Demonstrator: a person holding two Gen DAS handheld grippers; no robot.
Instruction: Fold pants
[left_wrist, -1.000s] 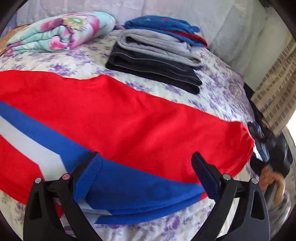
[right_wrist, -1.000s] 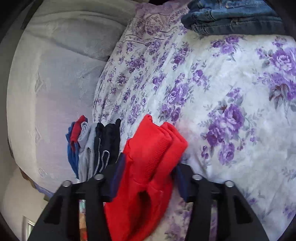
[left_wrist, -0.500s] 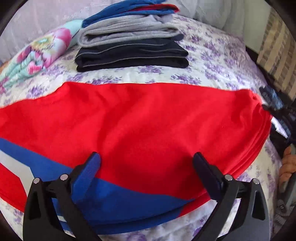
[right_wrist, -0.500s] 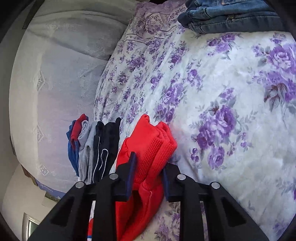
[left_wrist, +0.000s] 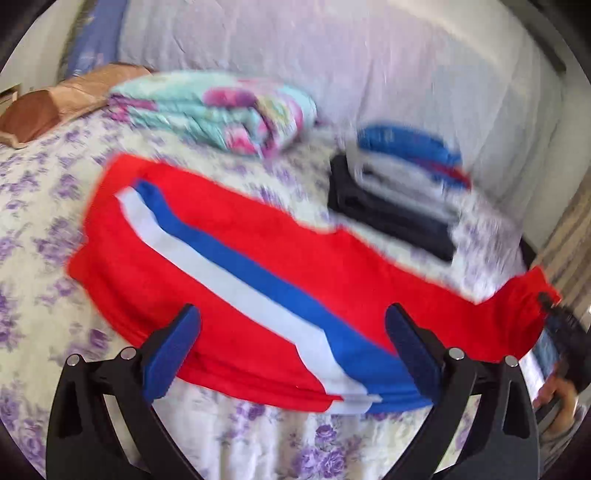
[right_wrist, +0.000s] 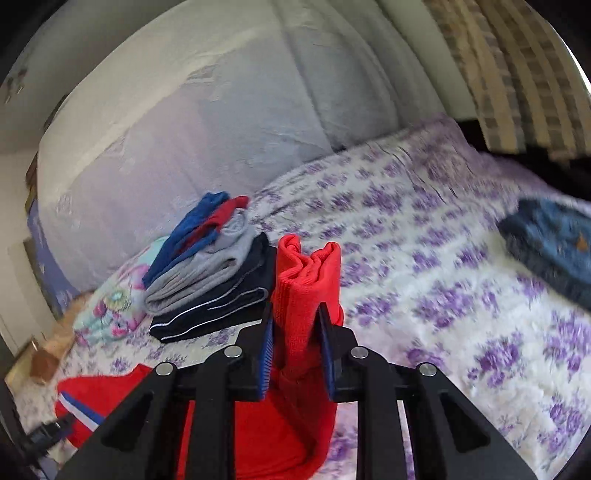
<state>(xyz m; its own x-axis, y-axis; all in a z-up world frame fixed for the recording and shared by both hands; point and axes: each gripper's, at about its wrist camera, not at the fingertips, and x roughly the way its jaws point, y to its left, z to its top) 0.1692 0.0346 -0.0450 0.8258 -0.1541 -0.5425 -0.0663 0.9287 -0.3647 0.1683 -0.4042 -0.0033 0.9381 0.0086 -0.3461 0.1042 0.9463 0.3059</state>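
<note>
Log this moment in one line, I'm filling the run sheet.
step: folding pants | right gripper: jaws closing on cuff end | left gripper: jaws open, holding nothing | bed

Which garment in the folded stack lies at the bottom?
The black garment with thin white piping; the grey one and the blue one sit above it.

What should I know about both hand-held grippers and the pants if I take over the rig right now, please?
Right hand-held gripper: jaws closing on the bunched cuff end of the red pants.
Left hand-held gripper: open, empty, above the pants.
Pants lie lengthwise across the floral bedspread, legs together.
Folded stack sits behind.
Left: fold the cuffs over to the other end, then place on the stack.
</note>
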